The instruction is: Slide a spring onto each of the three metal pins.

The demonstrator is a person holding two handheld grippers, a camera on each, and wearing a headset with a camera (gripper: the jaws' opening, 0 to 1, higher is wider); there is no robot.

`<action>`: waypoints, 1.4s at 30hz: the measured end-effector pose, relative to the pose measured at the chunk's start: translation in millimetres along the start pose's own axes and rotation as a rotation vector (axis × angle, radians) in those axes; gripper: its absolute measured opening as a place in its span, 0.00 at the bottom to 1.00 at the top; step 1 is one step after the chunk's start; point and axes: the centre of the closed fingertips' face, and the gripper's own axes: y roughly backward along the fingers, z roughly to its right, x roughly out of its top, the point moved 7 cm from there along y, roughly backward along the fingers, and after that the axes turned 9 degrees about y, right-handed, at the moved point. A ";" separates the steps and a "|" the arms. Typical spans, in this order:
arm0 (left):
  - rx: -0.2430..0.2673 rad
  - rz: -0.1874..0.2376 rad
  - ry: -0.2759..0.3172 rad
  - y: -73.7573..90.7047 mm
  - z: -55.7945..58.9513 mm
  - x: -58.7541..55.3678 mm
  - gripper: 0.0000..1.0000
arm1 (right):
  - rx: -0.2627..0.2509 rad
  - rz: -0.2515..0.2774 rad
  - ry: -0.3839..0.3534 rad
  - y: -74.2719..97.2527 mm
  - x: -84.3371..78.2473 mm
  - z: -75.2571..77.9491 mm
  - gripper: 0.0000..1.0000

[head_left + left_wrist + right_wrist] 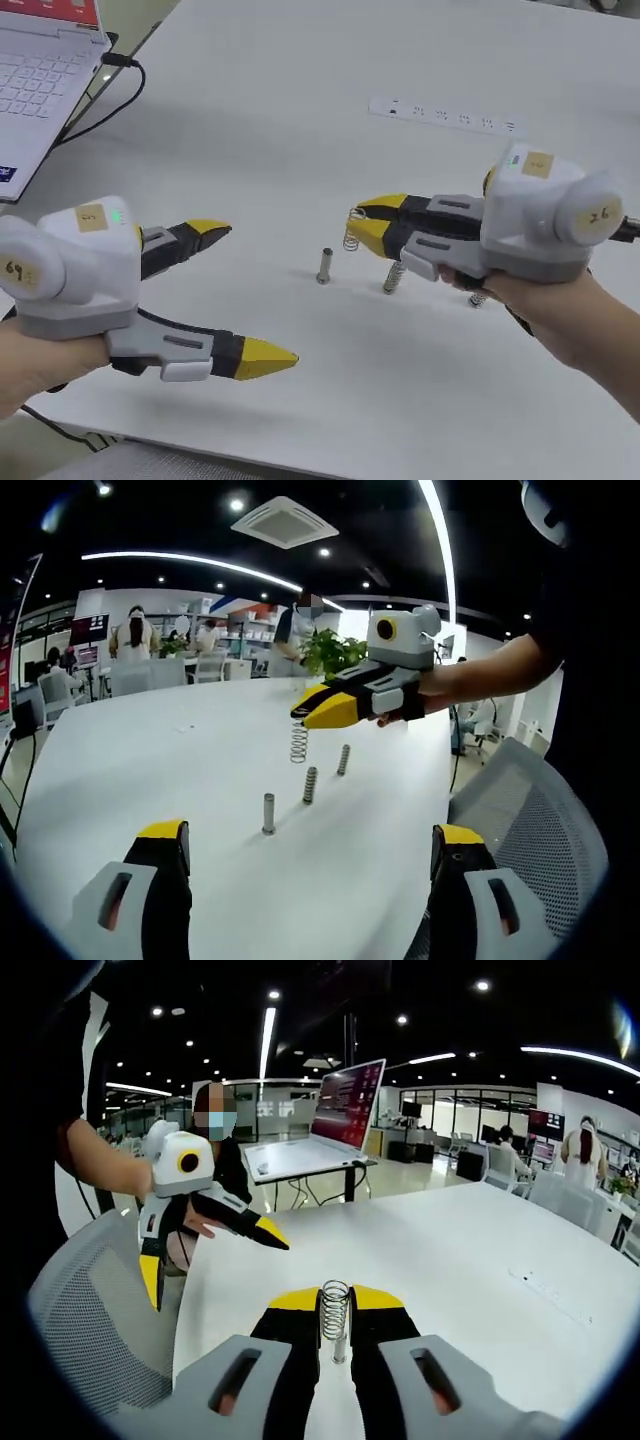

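Note:
A bare metal pin (325,265) stands upright on the white table (250,130). To its right stand a pin wearing a spring (394,277) and a third one (478,298), partly hidden under the hand. My right gripper (362,223) is shut on a loose spring (352,232), held just above and right of the bare pin. In the right gripper view the spring (335,1310) stands between the yellow fingertips (295,1300). My left gripper (245,292) is open and holds nothing, left of the pins. The left gripper view shows the bare pin (268,813), both sprung pins (310,785) and the hanging spring (298,742).
An open laptop (40,60) with a black cable (110,100) sits at the far left corner. A white power strip (445,115) lies behind the pins. A mesh chair (540,810) stands by the table edge. People sit far back in the room.

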 end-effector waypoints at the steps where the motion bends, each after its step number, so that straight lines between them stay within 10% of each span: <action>1: 0.001 0.000 0.004 0.4 0.1 -0.5 0.98 | -0.008 0.006 -0.009 -0.9 0.5 2.5 0.08; 42: 0.057 -0.002 0.039 12.5 -10.4 -11.8 0.96 | -0.010 -0.048 -0.091 -39.8 -31.7 5.8 0.08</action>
